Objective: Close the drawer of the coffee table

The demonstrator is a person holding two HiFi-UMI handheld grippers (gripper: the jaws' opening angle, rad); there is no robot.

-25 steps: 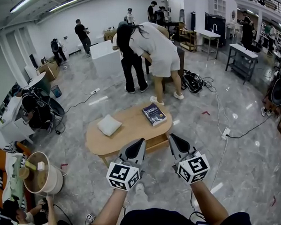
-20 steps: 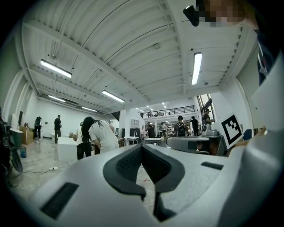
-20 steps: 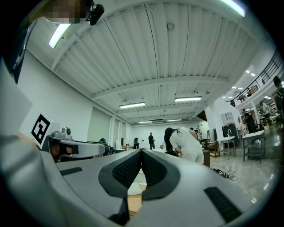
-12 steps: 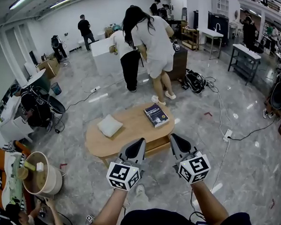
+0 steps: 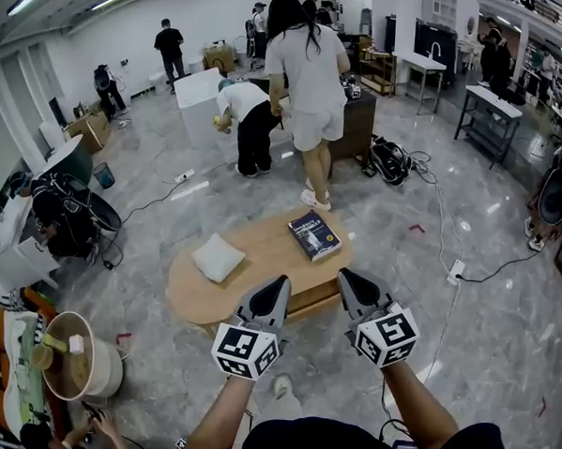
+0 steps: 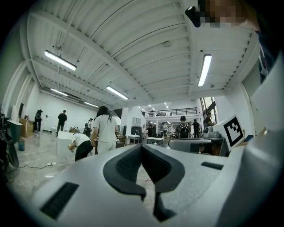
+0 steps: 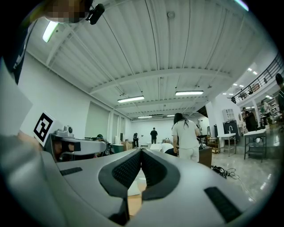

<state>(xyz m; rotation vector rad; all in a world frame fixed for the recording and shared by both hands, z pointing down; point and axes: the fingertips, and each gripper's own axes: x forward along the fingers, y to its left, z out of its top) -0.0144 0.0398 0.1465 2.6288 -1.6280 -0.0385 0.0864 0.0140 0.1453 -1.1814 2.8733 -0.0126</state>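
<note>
My left gripper [image 5: 276, 289] and right gripper [image 5: 346, 279] are both clenched on nothing, with the pale wooden drawer [image 5: 312, 297] of the oval wooden coffee table [image 5: 261, 255] sticking out just beyond and between their tips; it looks rigid and free-sliding, so I'd nudge its front panel mid-width.

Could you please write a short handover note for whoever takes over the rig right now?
Left gripper: shut, empty, held in the air short of the table.
Right gripper: shut, empty, beside the left one.
Table: just ahead, with a book and a cushion on top. The drawer appears to stick out on the near side, between the two grippers.
Done: nothing yet; neither gripper touches the drawer.
Left: move closer, set a gripper against the drawer front and push it in until flush.
</note>
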